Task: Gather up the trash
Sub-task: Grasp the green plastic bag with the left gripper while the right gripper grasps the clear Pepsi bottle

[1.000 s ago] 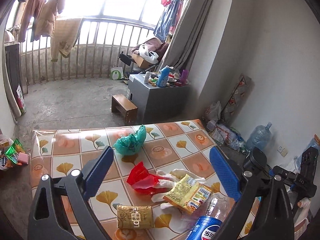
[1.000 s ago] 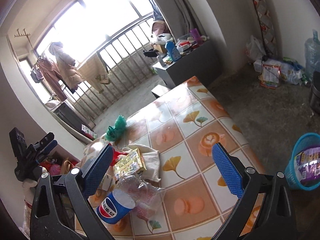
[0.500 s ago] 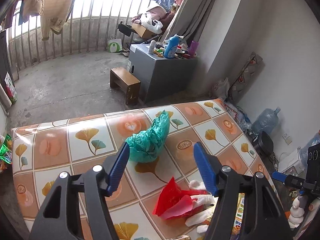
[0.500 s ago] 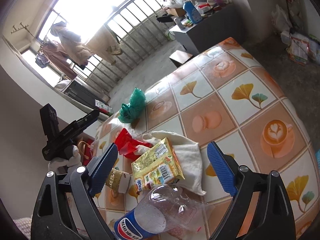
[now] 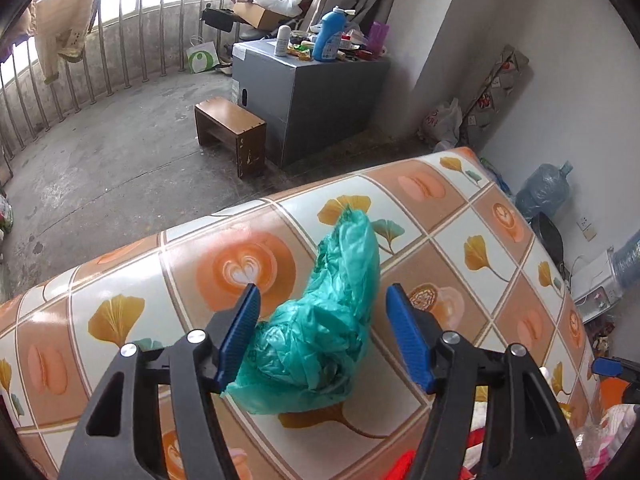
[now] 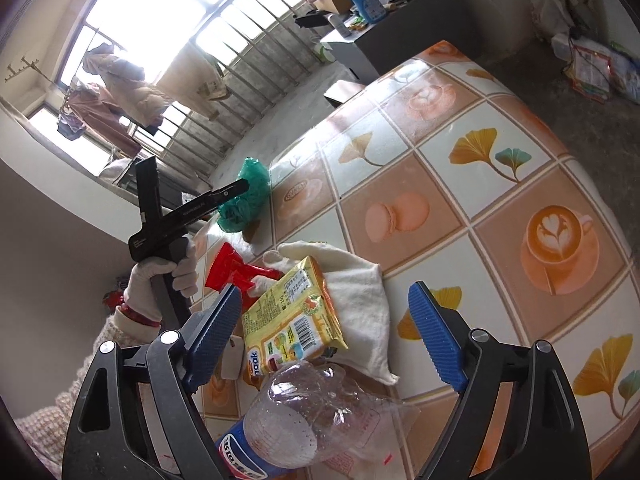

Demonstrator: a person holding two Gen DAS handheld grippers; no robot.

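**Operator:** Report the left gripper [image 5: 322, 332] and its fingers.

**Inspector:** The left gripper's fingers are spread and closing. The green plastic bag [image 5: 320, 328] lies crumpled on the desk [image 5: 120, 292] between them. The left finger [image 5: 239, 336] sits at the bag's 9 o'clock edge, apparently just touching loose film. The right finger [image 5: 408, 336] stands at 3 o'clock, a clear gap from the bag. No pinch is established. The bag's upper lobe extends past the fingertips toward 12 o'clock.

**Operator:** Report the right gripper [image 6: 326, 334].

**Inspector:** Fingers spread wide, closing slightly, nothing pinched. Nearest to the camera, at 6 o'clock, lies a clear crushed bottle [image 6: 288, 424] with a blue label. Just beyond it, a yellow snack packet [image 6: 294, 320] lies between the fingers, nearer the left finger [image 6: 214, 336] and overlapping a white cloth [image 6: 360, 300]. The right finger [image 6: 436, 340] is clear of both, over bare desk.

**Operator:** Further out?

**Inspector:** A red wrapper [image 6: 230, 268] lies at 11 o'clock from the packet, touching the cloth. Beyond that, in the right wrist view, a gloved hand [image 6: 160, 280] holds the left gripper, whose tip reaches the green bag at 11 o'clock near the desk's far edge. Past the desk, in the left wrist view: a wooden stool [image 5: 232, 132] on the floor, then a grey cabinet [image 5: 308, 96] carrying a blue bottle [image 5: 328, 40].
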